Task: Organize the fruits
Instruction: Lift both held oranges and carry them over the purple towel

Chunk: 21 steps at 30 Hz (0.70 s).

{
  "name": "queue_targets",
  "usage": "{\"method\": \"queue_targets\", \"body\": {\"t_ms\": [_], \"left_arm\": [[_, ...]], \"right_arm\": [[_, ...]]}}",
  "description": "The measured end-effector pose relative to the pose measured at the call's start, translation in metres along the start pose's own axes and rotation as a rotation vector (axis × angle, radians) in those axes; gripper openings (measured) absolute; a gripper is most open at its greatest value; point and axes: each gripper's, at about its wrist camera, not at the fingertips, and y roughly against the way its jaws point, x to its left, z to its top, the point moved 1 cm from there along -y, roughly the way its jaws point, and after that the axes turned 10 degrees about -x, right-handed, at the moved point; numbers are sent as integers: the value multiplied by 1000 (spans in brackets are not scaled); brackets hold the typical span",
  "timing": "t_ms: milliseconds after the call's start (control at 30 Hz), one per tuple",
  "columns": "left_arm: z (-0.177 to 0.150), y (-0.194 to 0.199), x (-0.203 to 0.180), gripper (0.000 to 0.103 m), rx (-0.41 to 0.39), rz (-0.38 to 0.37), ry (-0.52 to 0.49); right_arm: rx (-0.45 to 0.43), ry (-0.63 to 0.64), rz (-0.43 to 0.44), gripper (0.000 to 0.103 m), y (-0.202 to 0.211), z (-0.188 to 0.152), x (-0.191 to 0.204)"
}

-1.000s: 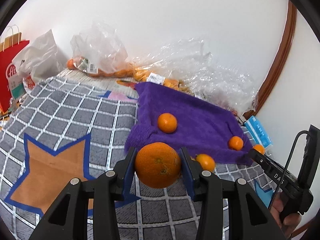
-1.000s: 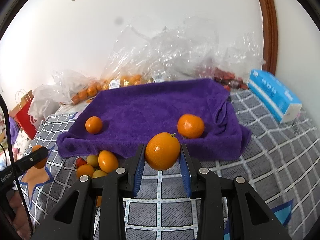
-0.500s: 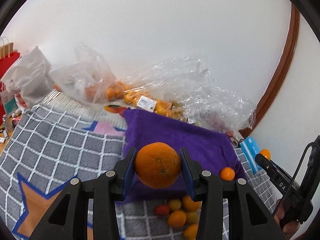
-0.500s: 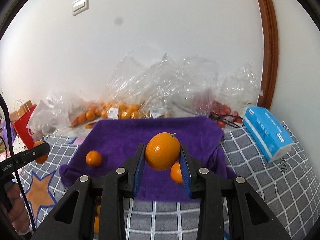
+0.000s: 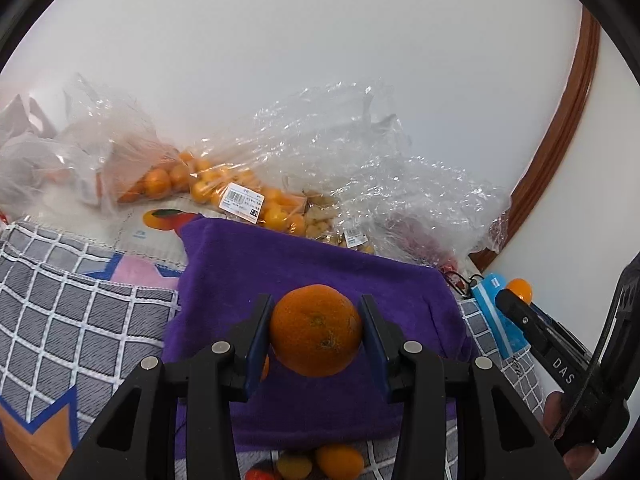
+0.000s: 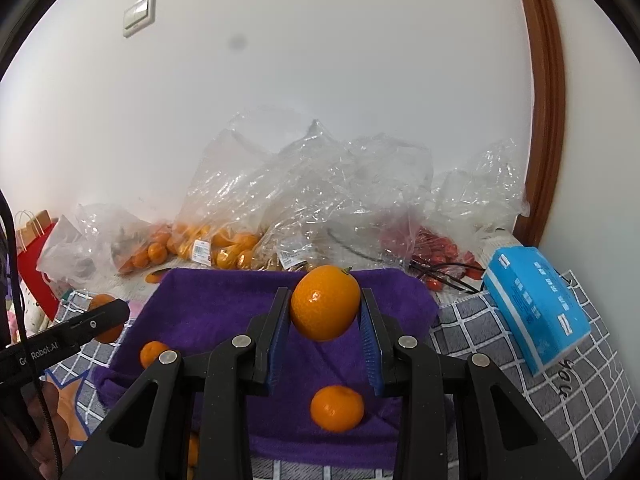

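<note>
My left gripper [image 5: 316, 330] is shut on a large orange [image 5: 316, 328] and holds it above the purple towel [image 5: 304, 268]. My right gripper [image 6: 325, 312] is shut on a smooth orange mandarin [image 6: 325, 302], also above the purple towel [image 6: 224, 300]. Two mandarins lie on the towel in the right wrist view, one in front [image 6: 337, 407] and one at the left [image 6: 154, 353]. Loose small fruits [image 5: 320, 462] lie by the towel's near edge in the left wrist view. The right gripper shows at the right of the left wrist view [image 5: 520, 300].
Clear plastic bags of oranges [image 5: 224, 192] and crumpled empty wrap [image 6: 340, 184] lie behind the towel against the white wall. A blue tissue pack [image 6: 536, 308] lies to the right on the checked cover [image 6: 560, 408]. A red paper bag [image 6: 34, 256] stands far left.
Both grippers have risen and moved forward over the towel, each still holding its fruit. The views now look more toward the bags and the wall.
</note>
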Motion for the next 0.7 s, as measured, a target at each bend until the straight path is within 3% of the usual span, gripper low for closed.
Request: {"method": "queue_targets", "body": {"t_ms": [400, 700], "left_arm": [[-2, -53, 26, 40, 98, 88, 16], [-20, -70, 27, 40, 152, 102, -12]], "right_arm": [[137, -43, 7, 34, -53, -35, -14], [213, -38, -2, 34, -77, -57, -12]]}}
